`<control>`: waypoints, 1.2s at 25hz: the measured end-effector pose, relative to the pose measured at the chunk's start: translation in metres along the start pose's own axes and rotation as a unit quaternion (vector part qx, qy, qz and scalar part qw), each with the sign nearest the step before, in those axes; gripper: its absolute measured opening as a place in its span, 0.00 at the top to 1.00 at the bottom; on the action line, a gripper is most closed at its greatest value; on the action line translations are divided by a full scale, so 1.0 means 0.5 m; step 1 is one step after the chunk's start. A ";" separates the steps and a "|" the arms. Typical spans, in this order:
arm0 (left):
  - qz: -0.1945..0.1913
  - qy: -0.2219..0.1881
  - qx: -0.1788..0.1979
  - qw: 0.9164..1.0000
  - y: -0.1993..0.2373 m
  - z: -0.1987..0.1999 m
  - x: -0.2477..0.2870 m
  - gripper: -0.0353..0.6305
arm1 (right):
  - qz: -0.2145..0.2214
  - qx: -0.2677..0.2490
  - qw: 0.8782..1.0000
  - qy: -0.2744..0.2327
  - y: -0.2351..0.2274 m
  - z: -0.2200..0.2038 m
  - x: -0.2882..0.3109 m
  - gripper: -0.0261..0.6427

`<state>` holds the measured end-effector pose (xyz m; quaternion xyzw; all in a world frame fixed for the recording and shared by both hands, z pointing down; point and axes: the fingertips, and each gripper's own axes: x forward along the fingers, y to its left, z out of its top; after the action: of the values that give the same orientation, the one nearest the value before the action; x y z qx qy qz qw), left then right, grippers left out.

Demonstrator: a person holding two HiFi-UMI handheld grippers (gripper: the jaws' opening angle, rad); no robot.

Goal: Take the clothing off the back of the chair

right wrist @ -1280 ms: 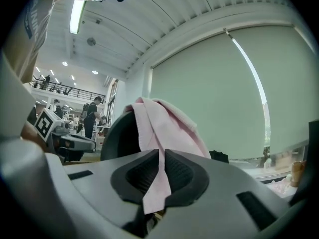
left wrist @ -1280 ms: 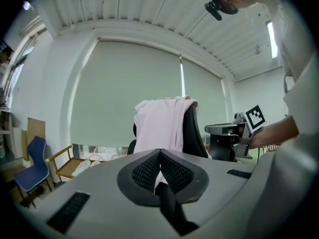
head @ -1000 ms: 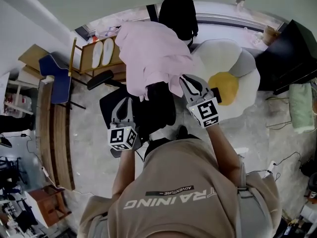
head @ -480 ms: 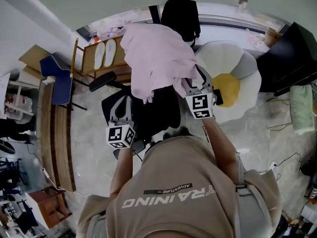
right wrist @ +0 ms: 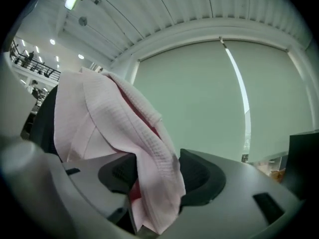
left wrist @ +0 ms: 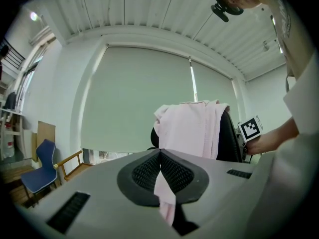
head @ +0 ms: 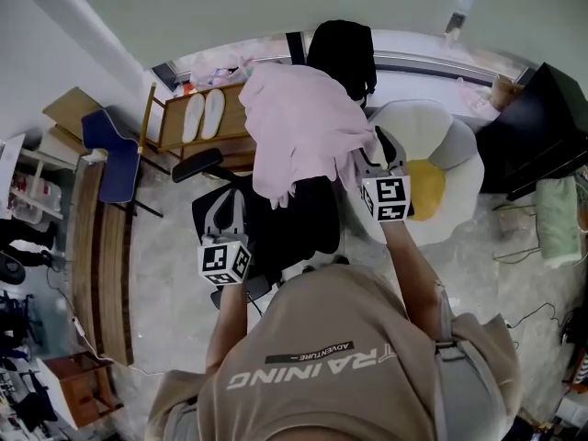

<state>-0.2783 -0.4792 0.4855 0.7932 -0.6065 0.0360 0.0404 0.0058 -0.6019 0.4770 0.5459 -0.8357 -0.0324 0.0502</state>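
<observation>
A pale pink garment (head: 299, 127) hangs over the back of a black office chair (head: 310, 220). My right gripper (head: 367, 156) is at the garment's right edge, level with the chair back. In the right gripper view its jaws (right wrist: 157, 171) stand wide open, and a fold of the pink garment (right wrist: 112, 128) hangs down between them, not pinched. My left gripper (head: 227, 202) hovers over the seat, left of the chair back and clear of the cloth. Its jaws (left wrist: 160, 156) are shut on nothing, with the pink garment (left wrist: 192, 128) and the chair (left wrist: 231, 139) some way ahead.
A white and yellow egg-shaped rug (head: 441, 131) lies right of the chair. A wooden rack with slippers (head: 197, 118) and a blue chair (head: 108, 154) stand to the left. A wooden bench (head: 96, 265) runs along the left, and a black cabinet (head: 542, 108) is at the far right.
My right gripper has moved away from me along the garment's right side, and its jaws now stand wide round a fold. The left gripper has shifted slightly.
</observation>
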 end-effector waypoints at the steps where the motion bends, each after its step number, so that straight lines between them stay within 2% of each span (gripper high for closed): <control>1: 0.002 0.000 -0.001 1.000 0.001 0.001 -0.004 0.93 | 0.013 -0.008 1.000 0.005 0.017 0.002 0.010 0.58; 3: 0.005 -0.001 -0.001 1.000 0.005 0.003 -0.010 0.93 | 0.032 -0.026 0.999 0.017 0.043 -0.001 0.028 0.58; 6: 0.008 0.001 -0.003 1.000 0.011 -0.002 -0.013 0.93 | 0.044 -0.015 0.999 0.025 0.046 -0.004 0.048 0.60; 7: 0.009 0.002 -0.004 1.000 0.011 -0.004 -0.014 0.93 | 0.046 -0.012 0.999 0.027 0.042 -0.003 0.050 0.63; 8: 0.008 0.002 -0.004 1.000 0.009 -0.004 -0.015 0.93 | 0.047 -0.013 0.998 0.028 0.038 -0.001 0.051 0.76; 9: 0.008 0.002 -0.003 1.000 0.008 -0.004 -0.016 0.93 | 0.049 -0.017 0.998 0.029 0.035 0.002 0.050 0.84; 10: 0.008 0.002 -0.003 1.000 0.008 -0.003 -0.016 0.93 | 0.051 -0.018 0.998 0.029 0.033 0.004 0.048 0.85; 19: -0.016 0.003 -0.002 1.000 -0.003 -0.001 -0.009 0.93 | 0.055 0.003 0.998 0.017 0.042 0.024 -0.021 0.86; 30: -0.093 0.013 0.008 0.996 -0.056 -0.025 -0.029 0.93 | 0.059 0.027 0.998 -0.011 0.124 0.063 -0.153 0.87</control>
<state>-0.2551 -0.4565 0.4956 0.8459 -0.5293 0.0476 0.0448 -0.0239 -0.5067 0.4486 0.4964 -0.8675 -0.0126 0.0280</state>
